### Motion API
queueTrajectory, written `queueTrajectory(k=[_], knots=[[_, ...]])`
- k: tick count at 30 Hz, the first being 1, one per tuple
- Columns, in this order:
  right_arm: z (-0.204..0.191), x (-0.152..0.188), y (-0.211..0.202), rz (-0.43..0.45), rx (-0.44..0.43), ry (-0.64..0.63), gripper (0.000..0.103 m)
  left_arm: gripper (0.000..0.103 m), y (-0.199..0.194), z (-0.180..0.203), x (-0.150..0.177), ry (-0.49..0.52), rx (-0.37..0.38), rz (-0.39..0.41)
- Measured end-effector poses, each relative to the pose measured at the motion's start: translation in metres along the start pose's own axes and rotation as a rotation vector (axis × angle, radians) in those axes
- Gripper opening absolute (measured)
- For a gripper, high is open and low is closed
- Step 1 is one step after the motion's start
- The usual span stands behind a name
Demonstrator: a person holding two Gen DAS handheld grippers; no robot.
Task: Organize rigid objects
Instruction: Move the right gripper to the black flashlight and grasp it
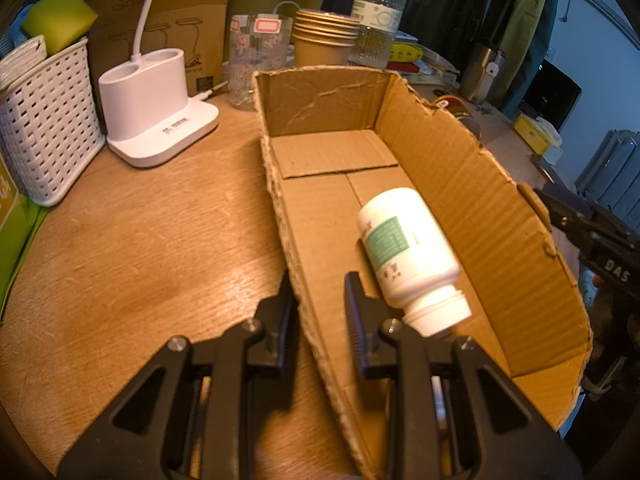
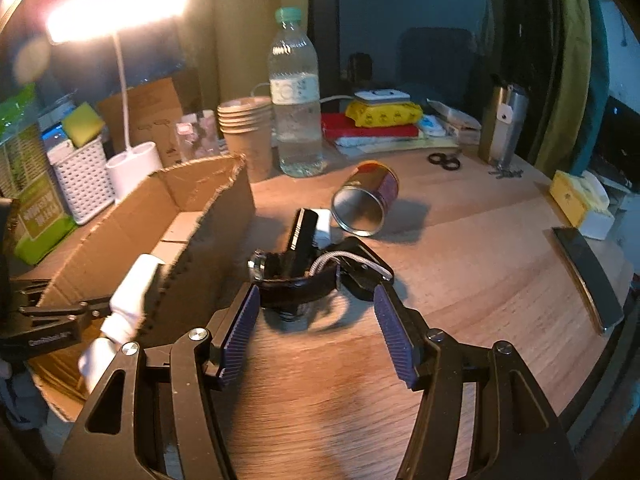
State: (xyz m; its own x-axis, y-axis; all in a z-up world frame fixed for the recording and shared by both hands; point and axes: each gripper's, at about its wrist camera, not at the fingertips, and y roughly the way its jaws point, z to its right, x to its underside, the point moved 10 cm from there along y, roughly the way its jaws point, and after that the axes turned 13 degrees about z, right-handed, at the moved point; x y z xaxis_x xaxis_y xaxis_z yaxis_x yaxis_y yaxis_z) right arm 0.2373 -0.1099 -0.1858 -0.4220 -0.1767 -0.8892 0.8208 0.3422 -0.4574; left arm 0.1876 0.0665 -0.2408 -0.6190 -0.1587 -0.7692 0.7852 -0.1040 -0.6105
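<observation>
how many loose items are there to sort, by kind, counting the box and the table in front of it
white pill bottle in the cardboard box: 1
tin can on its side: 1
black clip pile by the right claw: 1
total: 3

A round wooden surface (image 2: pixel 460 240) fills the room's middle. A lit desk lamp (image 2: pixel 116 4) glares at ten o'clock; hanging coats (image 1: pixel 520 12) crowd one o'clock against a dark wall.

Plain brown corrugated cardboard box (image 1: pixel 472 184), white plastic pill bottle (image 1: pixel 412 248) with pale green label, white lattice-pattern plastic basket (image 1: pixel 48 120), yellow-green sponge block (image 1: pixel 58 18), red-and-gold metal tin (image 2: pixel 366 200), warm orange-brown wood-grain tabletop (image 1: pixel 140 240)
</observation>
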Motion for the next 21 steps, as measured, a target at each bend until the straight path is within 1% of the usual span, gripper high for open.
queueTrajectory(k=[8, 13, 21], knots=[[0.008, 0.01, 0.013, -0.033, 0.006, 0.012, 0.063, 0.026, 0.0, 0.001, 0.0, 0.0, 0.0, 0.0], [0.013, 0.013, 0.022, -0.052, 0.026, 0.006, 0.063, 0.026, 0.0, 0.0, 0.0, 0.0, 0.0, 0.0], [0.024, 0.008, 0.035, -0.051, 0.041, 0.003, 0.063, 0.026, 0.0, 0.0, 0.0, 0.0, 0.0, 0.0]])
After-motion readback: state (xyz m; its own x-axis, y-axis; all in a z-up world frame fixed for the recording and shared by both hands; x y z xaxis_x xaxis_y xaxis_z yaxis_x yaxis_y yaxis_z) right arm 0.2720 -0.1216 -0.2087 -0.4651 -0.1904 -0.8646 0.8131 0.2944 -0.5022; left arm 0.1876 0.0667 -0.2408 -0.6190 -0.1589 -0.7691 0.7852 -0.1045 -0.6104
